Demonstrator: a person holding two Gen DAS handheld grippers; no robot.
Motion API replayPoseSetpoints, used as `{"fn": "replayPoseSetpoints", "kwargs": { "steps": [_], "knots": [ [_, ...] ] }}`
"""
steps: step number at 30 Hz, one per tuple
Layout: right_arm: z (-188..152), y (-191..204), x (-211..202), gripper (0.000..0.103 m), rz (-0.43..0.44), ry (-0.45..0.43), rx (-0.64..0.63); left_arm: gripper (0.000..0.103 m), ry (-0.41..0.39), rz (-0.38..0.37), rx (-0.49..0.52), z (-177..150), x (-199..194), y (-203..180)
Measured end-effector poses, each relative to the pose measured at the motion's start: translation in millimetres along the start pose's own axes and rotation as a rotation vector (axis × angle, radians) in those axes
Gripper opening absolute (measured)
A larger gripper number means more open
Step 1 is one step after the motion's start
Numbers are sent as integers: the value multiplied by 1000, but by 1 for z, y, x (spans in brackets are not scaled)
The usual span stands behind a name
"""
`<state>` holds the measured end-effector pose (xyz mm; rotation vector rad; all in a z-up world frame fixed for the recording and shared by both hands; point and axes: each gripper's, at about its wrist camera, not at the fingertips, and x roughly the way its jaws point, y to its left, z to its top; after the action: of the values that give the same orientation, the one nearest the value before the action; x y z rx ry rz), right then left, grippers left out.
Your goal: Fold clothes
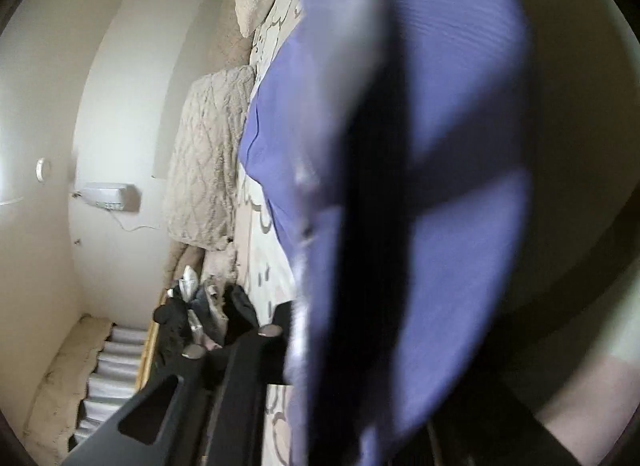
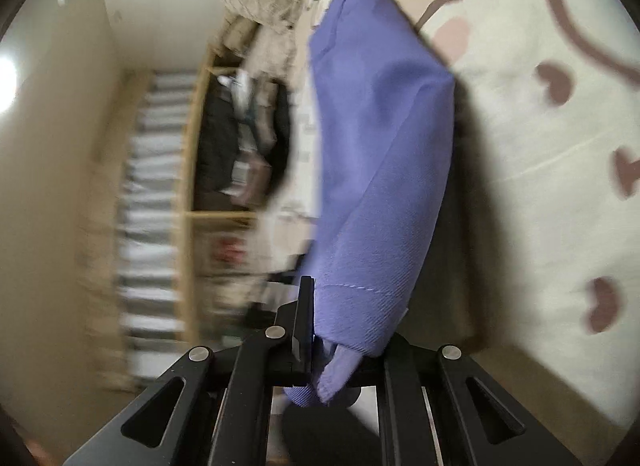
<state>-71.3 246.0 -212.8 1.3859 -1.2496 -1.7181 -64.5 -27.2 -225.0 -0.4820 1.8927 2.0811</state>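
While gripped: purple garment before clothes pile

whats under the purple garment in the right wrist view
The patterned bedsheet shows beside and beyond the purple garment; the sheet directly beneath it lies in shadow or covered.

Garment: solid periwinkle purple, fine twill weave, one stitched hem line in matching thread. Fills my left view from 12 to 6.

Sheet: cream, printed with brown hearts, brown outlines, a pink blotch at 1 o'clock.

Blanket: beige, quilted diamond pattern.

Clothes pile: mostly black, with white and grey bits, at 9 o'clock.

Wall: off-white.

Right gripper: black, silver rivets.
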Motion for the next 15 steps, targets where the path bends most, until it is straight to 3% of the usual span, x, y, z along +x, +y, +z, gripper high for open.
{"fn": "replayPoseSetpoints", "kwargs": {
  "steps": [8,12,15],
  "knots": [
    [-21,9,-36,9,-34,-16,-33,6,-51,-95,-95,23,-52,44],
    [-48,27,-67,9,-79,-15,-78,6,-59,-216,-147,44,-105,64],
    [-71,43,-91,9,-154,-25,-161,7,-35,-359,-207,61,-128,54]
  ]
}}
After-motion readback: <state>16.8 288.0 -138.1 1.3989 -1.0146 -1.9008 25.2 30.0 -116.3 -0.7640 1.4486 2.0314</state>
